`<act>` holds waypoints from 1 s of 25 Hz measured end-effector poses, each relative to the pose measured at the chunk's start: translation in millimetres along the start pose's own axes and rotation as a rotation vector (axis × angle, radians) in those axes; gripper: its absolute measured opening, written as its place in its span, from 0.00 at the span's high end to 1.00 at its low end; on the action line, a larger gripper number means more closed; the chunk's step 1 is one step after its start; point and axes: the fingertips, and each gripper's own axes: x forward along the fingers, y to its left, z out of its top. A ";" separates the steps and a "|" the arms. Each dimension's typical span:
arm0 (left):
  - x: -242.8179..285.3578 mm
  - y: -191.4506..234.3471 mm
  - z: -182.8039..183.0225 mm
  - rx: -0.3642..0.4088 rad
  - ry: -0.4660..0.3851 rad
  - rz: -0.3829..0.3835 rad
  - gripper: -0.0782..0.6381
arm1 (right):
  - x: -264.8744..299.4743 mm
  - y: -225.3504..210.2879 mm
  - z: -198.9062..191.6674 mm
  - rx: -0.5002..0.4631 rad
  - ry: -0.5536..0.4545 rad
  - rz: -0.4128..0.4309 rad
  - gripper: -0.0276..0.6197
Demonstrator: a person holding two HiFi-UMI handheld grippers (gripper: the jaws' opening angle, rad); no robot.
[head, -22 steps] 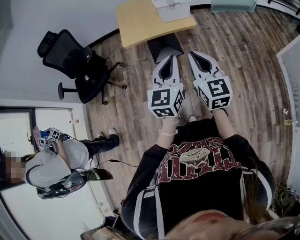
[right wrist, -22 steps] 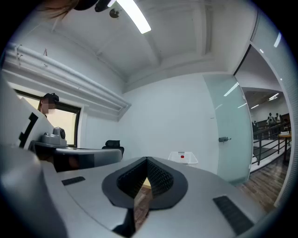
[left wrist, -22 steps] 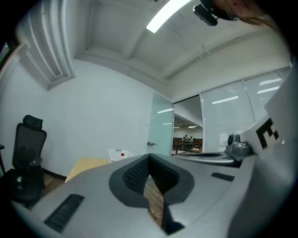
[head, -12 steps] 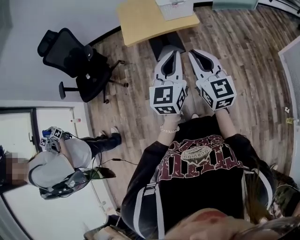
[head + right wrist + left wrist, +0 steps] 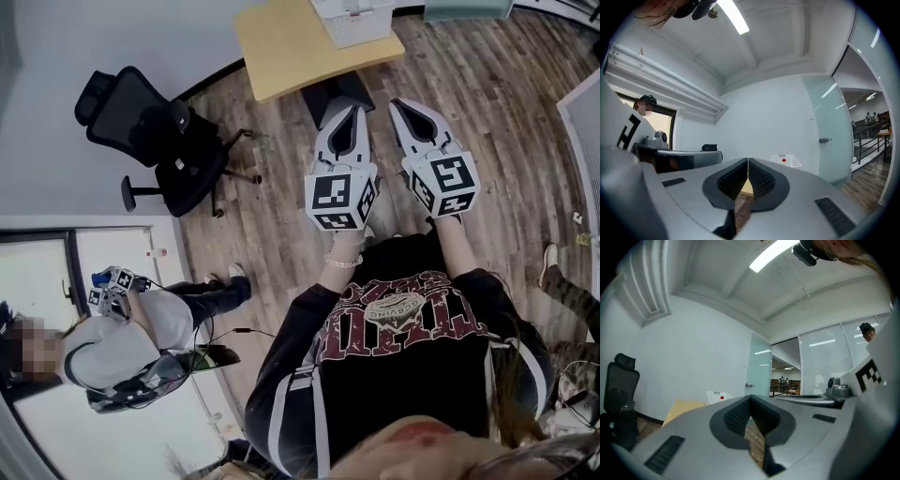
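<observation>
Someone's shoe (image 5: 549, 254) has stepped into the head view only, while left gripper (image 5: 355, 108) and right gripper (image 5: 395, 102) hang closed, empty.

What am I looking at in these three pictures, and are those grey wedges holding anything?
No robot arm here: a person holds a two-jaw gripper in each hand. The top-down picture comes from a camera on the person's head; the left gripper and right gripper point forward over a wood floor. The marker cubes are parts of them. The other two pictures come from a camera riding on each gripper, looking along its jaws. In both, the jaw tips meet with nothing between, so both are shut and empty. Ahead stands a wooden table bearing a white basket; a black office chair stands to the left, and a second person is at lower left.
</observation>
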 end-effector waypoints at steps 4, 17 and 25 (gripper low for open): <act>4.2 16.8 -1.5 -0.003 0.004 -0.009 0.83 | 18.3 3.4 -1.8 0.003 -0.002 -0.003 0.93; 8.0 86.3 0.8 -0.005 0.019 -0.049 0.83 | 79.9 39.9 -4.1 -0.007 -0.004 -0.028 0.93; 18.1 97.9 -5.9 -0.016 0.033 -0.079 0.83 | 89.6 36.9 -10.8 0.003 0.004 -0.065 0.93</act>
